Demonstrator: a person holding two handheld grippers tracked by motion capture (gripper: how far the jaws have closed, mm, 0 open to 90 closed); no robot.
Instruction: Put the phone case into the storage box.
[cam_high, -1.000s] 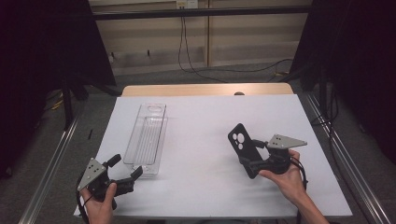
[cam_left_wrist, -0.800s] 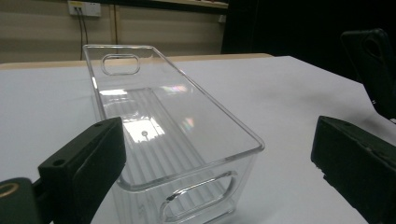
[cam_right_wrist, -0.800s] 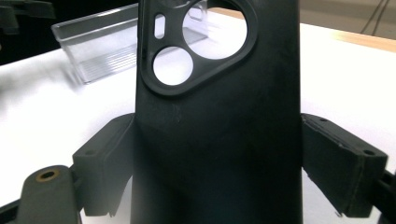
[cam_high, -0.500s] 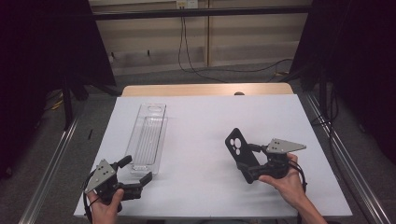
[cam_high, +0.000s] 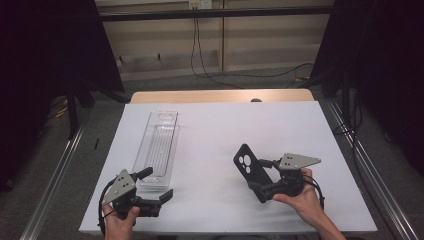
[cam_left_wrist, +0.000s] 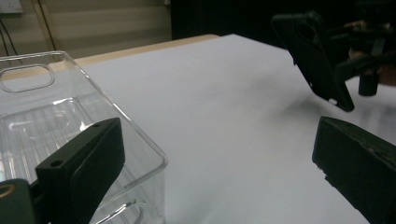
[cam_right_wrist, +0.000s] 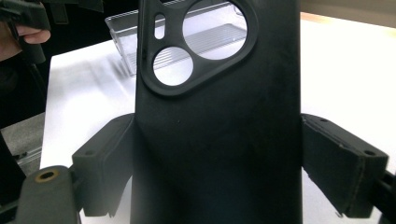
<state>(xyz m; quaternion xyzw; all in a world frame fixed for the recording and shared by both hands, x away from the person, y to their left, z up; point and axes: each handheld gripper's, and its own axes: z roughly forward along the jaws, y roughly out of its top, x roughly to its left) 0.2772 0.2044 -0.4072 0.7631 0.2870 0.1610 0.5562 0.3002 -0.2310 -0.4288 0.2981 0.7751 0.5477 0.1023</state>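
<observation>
Right gripper (cam_high: 260, 181): closed across the width of a black phone case (cam_high: 251, 169), held upright above the white table (cam_high: 210, 140), camera cut-outs uppermost.
Left gripper (cam_high: 156, 185): jaws spread wide, nothing held, set at the near end of the clear tray (cam_high: 159, 146).
Likely reason: case kept raised for placing in the tray.
Writing: none legible.

Black phone case (cam_high: 251, 170) was matte, with a large camera cutout holding round openings near its top end. It stood tilted, raised off the white table at the near right, clamped across its width between two black jaws. Clear plastic tray (cam_high: 159, 147) was long and narrow, ribbed floor, empty, lying flat lengthwise near-to-far on the left side, well apart from the case.
</observation>
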